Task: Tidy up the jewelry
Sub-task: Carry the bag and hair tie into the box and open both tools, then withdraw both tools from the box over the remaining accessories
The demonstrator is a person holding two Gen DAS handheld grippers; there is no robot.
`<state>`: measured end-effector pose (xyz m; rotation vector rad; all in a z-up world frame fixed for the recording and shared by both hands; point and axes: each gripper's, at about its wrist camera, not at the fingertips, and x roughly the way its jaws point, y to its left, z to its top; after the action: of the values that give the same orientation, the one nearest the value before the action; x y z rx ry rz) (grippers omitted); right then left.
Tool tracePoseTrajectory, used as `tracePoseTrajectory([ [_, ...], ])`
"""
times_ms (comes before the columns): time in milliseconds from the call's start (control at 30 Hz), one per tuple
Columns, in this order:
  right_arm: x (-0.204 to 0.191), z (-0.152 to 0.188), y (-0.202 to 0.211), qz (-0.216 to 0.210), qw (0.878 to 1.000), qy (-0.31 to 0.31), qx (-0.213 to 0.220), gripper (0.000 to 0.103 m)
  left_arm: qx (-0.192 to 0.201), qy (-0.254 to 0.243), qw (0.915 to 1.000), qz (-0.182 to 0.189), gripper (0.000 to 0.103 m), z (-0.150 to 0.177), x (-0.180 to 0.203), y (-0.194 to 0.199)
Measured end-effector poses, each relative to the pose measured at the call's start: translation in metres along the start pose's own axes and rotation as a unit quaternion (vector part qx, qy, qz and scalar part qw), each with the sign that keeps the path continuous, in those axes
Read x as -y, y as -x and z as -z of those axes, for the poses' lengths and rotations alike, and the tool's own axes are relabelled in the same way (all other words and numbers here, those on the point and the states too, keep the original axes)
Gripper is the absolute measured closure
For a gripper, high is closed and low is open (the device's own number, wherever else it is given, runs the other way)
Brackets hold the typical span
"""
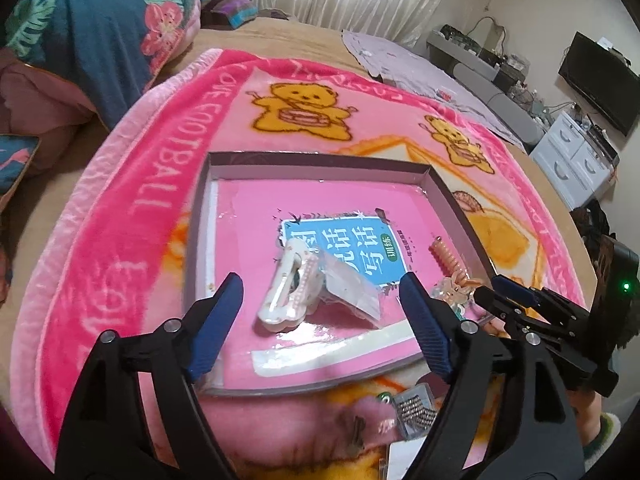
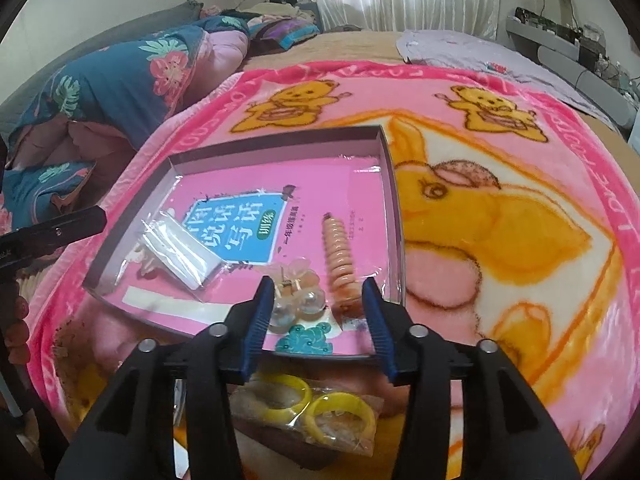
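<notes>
Jewelry pieces lie scattered in a shallow grey-walled box lid (image 1: pixel 200 216) that rests on a pink teddy-bear blanket (image 1: pixel 132 184) spread over a bed. The lid's floor is a pink book cover with a blue title panel (image 1: pixel 352 248).

In the left wrist view, a white pearl-trimmed hair clip (image 1: pixel 286 292) lies near the lid's middle, just beside a small clear plastic bag (image 1: pixel 352 288) that leans against it. The left gripper (image 1: pixel 320 308) hangs above them with its blue-padded jaws spread wide, touching neither piece and carrying nothing.

Further right in the lid, a peach spiral hair tie (image 2: pixel 340 256) lies stretched out lengthwise, and a clear flower-shaped clip with round beads (image 2: pixel 294 292) sits just beside it. The right gripper (image 2: pixel 316 320) is parted around this pair, its pads standing either side of the clip and the near end of the spiral tie without pressing on either.

Outside the lid, on the blanket close to the camera, two yellow bangles in a clear bag (image 2: pixel 316 412) lie below the right gripper, and a small packet of silver beads (image 1: pixel 416 410) sits by the lid's near edge in the left view. A folded floral quilt (image 2: pixel 120 76) is heaped at the far left of the bed.
</notes>
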<state>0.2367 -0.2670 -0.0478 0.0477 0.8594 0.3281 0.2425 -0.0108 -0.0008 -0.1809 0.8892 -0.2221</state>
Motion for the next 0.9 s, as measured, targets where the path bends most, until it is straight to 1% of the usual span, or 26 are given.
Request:
tracePoseTrajectory([
  [167,0.002,0.001,0.016,-0.007,1.0,-0.009,0.021,0.035,0.007,0.017,0.9998,0.005,0.025,0.0,-0.01,0.015],
  [267,0.005,0.001,0.029,-0.006,0.999,-0.018,0.037,0.024,0.013,0.02,0.9997,0.002,0.024,0.0,-0.012,0.023],
  [300,0.006,0.001,0.032,-0.007,0.999,-0.02,0.041,0.024,0.016,0.021,0.9996,0.004,0.022,-0.001,-0.012,0.027],
  [333,0.007,0.0,0.038,-0.007,0.999,-0.023,0.046,0.021,0.019,0.022,0.9996,0.005,0.02,-0.001,-0.012,0.031],
  [367,0.008,0.0,0.044,-0.004,0.998,-0.024,0.054,0.016,0.02,0.021,0.9996,0.005,0.015,-0.002,-0.011,0.032],
  [400,0.008,0.0,0.049,-0.001,0.998,-0.024,0.06,0.013,0.023,0.018,0.9996,0.005,0.014,-0.002,-0.009,0.036],
  [500,0.007,0.001,0.067,0.008,0.996,-0.021,0.082,0.011,0.027,0.006,0.9996,0.003,0.011,-0.001,-0.004,0.045],
  [567,0.006,0.001,0.077,0.017,0.995,-0.018,0.095,0.006,0.03,0.006,0.9995,0.006,0.01,0.0,-0.002,0.05],
  [733,0.001,0.006,0.103,0.024,0.992,-0.008,0.123,0.005,0.041,0.008,0.9991,0.011,0.01,0.002,0.001,0.065],
  [900,-0.007,0.011,0.128,0.013,0.989,-0.006,0.144,0.005,0.064,0.01,0.9979,0.008,0.01,0.005,0.001,0.087],
])
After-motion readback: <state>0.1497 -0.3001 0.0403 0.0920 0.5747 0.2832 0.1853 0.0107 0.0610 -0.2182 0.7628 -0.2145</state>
